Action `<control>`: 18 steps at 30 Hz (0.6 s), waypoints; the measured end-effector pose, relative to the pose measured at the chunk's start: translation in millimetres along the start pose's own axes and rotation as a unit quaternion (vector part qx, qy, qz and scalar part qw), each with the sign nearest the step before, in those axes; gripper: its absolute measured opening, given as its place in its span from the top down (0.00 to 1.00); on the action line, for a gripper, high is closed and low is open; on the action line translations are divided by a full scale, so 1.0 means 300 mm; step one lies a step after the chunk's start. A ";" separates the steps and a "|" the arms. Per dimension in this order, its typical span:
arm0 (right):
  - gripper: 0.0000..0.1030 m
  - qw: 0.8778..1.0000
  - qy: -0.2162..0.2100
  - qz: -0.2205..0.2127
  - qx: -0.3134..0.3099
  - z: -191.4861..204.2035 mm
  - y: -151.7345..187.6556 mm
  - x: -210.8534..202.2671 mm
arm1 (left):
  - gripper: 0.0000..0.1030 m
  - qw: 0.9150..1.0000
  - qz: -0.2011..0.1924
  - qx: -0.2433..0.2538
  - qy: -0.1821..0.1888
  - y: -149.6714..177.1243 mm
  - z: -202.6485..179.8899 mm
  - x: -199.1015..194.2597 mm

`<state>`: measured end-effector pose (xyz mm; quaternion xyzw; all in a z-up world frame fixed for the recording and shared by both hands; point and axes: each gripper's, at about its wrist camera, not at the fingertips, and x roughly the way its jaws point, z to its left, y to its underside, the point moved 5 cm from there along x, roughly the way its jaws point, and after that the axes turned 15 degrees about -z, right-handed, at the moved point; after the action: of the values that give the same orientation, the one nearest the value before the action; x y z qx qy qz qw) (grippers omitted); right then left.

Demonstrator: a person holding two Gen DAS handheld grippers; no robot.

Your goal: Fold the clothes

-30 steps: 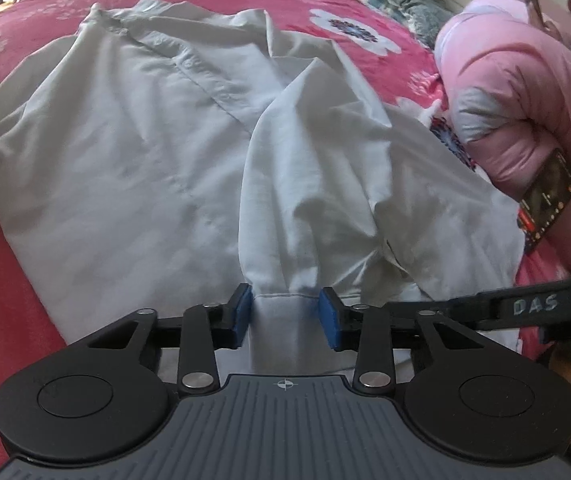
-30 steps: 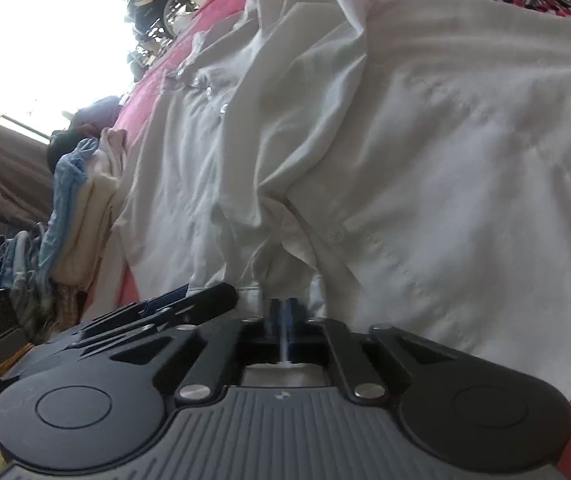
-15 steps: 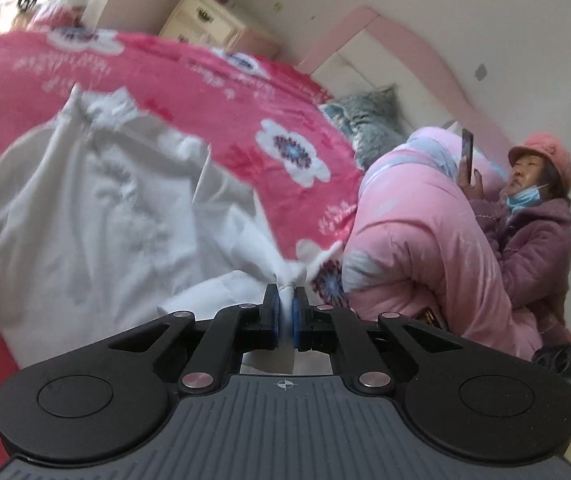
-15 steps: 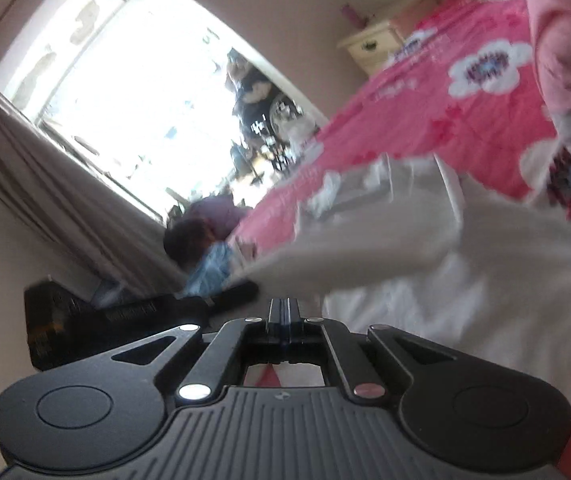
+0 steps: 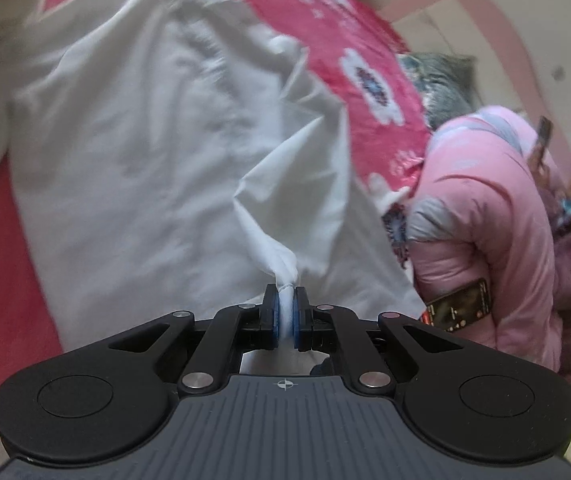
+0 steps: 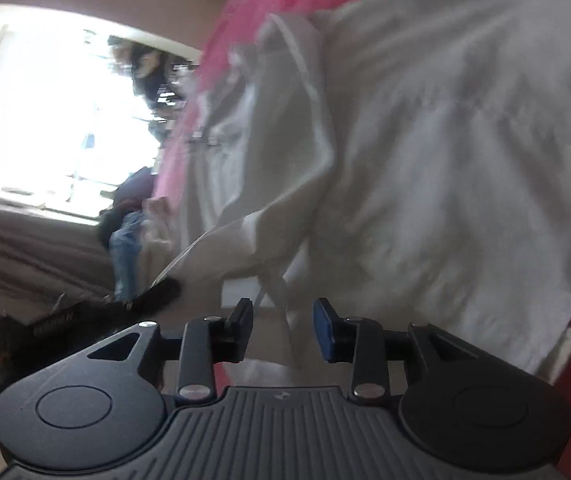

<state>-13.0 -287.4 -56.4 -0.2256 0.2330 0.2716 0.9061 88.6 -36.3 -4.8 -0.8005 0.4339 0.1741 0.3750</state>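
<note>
Where spread across the pink floral bedspread (image 5: 313,20): white woven shirt (image 5: 145,152), creased, soft. Bunched corner pinched tight between left gripper (image 5: 285,314) blue pads. Right gripper (image 6: 283,330) jaws opening, loose shirt edge between, unpressed.

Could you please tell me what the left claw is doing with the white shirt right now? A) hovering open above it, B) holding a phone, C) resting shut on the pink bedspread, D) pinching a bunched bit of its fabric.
D: in the left wrist view the left claw is closed on a gathered tuft of the white shirt.
</note>
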 end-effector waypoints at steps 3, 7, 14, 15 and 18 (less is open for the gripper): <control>0.63 0.999 0.013 0.019 -0.022 0.013 0.031 0.044 | 0.95 0.999 -0.002 0.009 -0.048 0.017 0.084 0.028; 0.63 0.995 0.022 0.027 -0.090 0.081 0.068 0.079 | 0.92 0.999 0.018 -0.008 -0.051 0.043 0.169 0.049; 0.68 0.978 0.056 0.044 -0.197 0.160 0.129 0.145 | 0.74 1.000 0.012 0.006 -0.028 0.043 0.178 0.040; 0.77 0.974 0.063 0.043 -0.211 0.166 0.137 0.152 | 0.74 0.999 0.013 0.011 -0.027 0.044 0.173 0.045; 0.97 0.968 0.068 0.033 -0.239 0.188 0.148 0.144 | 0.84 0.999 0.018 0.033 -0.017 0.056 0.152 0.056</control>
<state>9.6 -207.2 -48.0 -0.4457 0.2297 0.3333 0.7984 86.3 -17.3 -52.4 -0.7763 0.4478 0.1798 0.4056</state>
